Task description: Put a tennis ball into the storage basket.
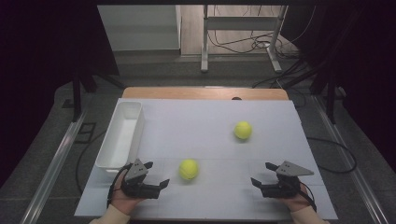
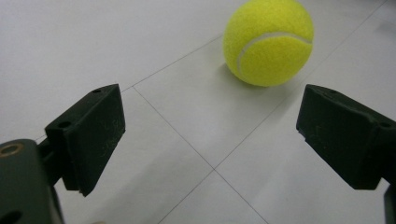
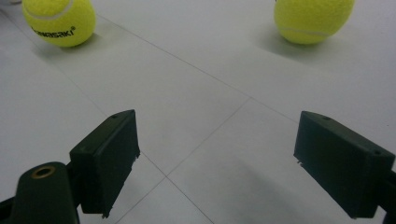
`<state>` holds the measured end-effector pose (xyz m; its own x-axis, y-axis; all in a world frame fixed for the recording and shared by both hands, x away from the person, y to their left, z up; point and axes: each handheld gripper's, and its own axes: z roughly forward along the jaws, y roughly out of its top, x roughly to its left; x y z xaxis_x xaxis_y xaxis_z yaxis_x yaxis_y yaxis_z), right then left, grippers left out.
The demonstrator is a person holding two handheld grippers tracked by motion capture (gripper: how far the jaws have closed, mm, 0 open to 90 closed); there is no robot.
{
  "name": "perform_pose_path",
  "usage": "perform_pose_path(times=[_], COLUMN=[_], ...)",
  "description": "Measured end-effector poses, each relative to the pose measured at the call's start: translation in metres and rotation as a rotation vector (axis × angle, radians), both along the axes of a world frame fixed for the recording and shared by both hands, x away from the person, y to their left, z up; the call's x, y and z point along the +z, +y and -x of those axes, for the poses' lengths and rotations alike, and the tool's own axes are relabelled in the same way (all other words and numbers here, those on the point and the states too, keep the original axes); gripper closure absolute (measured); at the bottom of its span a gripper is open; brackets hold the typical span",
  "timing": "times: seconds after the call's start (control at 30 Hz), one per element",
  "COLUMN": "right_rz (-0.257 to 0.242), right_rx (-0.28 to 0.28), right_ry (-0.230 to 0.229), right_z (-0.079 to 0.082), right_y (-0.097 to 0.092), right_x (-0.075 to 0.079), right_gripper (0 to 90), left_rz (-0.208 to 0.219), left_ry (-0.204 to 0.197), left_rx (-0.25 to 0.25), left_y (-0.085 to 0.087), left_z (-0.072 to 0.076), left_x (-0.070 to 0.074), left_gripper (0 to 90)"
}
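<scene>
I have my left gripper (image 1: 156, 173) and right gripper (image 1: 261, 173) both spread wide and empty at the near edge, the near tennis ball (image 1: 188, 169) just beside the left, the far tennis ball (image 1: 243, 130) well beyond on the white board (image 1: 196, 126).

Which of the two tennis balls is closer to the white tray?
The near ball, lying between the two hands at the table's front. It sits just right of the tray; the other ball lies farther back and farther right.
</scene>
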<state>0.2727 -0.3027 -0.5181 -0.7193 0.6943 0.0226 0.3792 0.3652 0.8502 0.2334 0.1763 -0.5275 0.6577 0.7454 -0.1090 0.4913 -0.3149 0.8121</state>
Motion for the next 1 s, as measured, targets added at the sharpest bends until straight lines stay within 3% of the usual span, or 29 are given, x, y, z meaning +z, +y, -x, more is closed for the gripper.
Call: perform_pose_path(times=[0.27,0.63,0.87,1.0], right_rz=[-0.001,-0.001,0.004,0.007], right_rx=[0.0,-0.004,-0.003,-0.004], right_ry=[0.003,0.007,0.011,0.011], right_z=[0.0,0.0,0.0,0.0], right_y=[0.0,-0.001,0.0,0.0], right_x=[0.0,0.0,0.0,-0.001], right_gripper=[14.2,14.0,13.9,13.8], left_rz=[0.003,-0.007,0.001,0.026], left_ry=[0.01,-0.008,-0.021,-0.017], left_rx=[0.007,0.013,-0.002,-0.026], left_y=[-0.001,-0.004,-0.008,-0.015], left_z=[-0.001,0.0,-0.002,-0.007], left_x=[0.001,0.008,0.015,0.021], left_gripper=[8.9,8.8,8.8,8.8])
